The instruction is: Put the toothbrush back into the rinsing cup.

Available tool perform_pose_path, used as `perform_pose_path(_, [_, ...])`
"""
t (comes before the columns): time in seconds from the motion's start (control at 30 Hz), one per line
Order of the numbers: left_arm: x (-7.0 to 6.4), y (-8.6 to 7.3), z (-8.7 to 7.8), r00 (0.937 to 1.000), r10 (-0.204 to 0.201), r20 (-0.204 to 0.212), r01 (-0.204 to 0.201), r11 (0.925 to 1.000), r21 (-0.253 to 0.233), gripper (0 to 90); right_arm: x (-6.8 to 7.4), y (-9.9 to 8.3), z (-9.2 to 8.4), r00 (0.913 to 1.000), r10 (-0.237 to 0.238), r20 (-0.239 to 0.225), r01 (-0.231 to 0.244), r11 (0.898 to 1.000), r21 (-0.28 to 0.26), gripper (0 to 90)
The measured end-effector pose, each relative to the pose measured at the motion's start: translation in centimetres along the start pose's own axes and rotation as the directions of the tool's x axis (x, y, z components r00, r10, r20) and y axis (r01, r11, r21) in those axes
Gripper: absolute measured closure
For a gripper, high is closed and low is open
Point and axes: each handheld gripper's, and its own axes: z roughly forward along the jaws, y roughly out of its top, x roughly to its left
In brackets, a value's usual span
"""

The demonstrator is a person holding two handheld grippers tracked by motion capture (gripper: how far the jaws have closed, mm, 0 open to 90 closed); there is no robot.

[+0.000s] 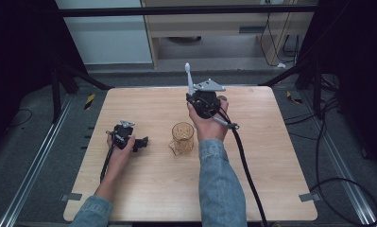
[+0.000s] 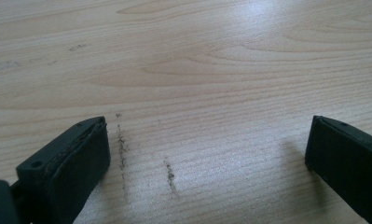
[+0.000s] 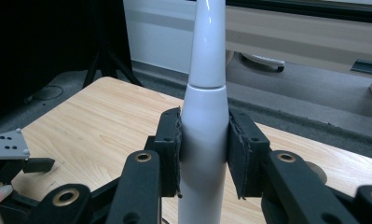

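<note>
Right tool (image 1: 191, 97), frame centre, clamps the white toothbrush (image 1: 189, 78) upright above the surface (image 1: 271, 156). Left tool (image 1: 141, 142) rests released. Keep the brush vertical; lower it centred into the amber cup (image 1: 182, 137).

Light falls from overhead onto the pale wooden table (image 1: 143, 189), evenly and rather cool, while the floor and both side walls around it sink into near black. In the left gripper view a soft white glare spreads across the upper right of the wood grain, and each jaw throws a faint shadow beside it. The right gripper view is sharp on the white toothbrush (image 3: 205, 140); the background is slightly soft.
</note>
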Motion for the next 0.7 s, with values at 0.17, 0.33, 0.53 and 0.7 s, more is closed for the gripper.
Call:
perform_pose_path(0.17, [0.0, 0.0, 0.0, 1.0000, 0.001, 0.000, -0.001, 1.0000, 0.000, 0.0, 0.3, 0.2, 0.1, 1.0000, 0.001, -0.005, -0.001, 1.000, -0.007, 67.3])
perform_pose_path(0.33, [0.0, 0.0, 0.0, 1.0000, 0.000, 0.000, 0.000, 1.0000, 0.001, 0.0, 0.7, 0.2, 0.0, 0.9999, -0.001, -0.015, 0.001, 1.000, -0.017, 67.2])
perform_pose_path(0.53, [0.0, 0.0, 0.0, 1.0000, 0.000, 0.000, 0.000, 1.0000, 0.000, 0.0, 1.1, 0.1, 0.0, 0.9998, -0.007, -0.018, 0.007, 1.000, -0.014, 67.2])
perform_pose_path(0.7, [0.0, 0.0, 0.0, 1.0000, 0.000, 0.000, 0.000, 1.0000, 0.000, 0.0, 1.4, -0.1, 0.3, 0.9996, -0.012, -0.026, 0.012, 1.000, -0.010, 67.2])
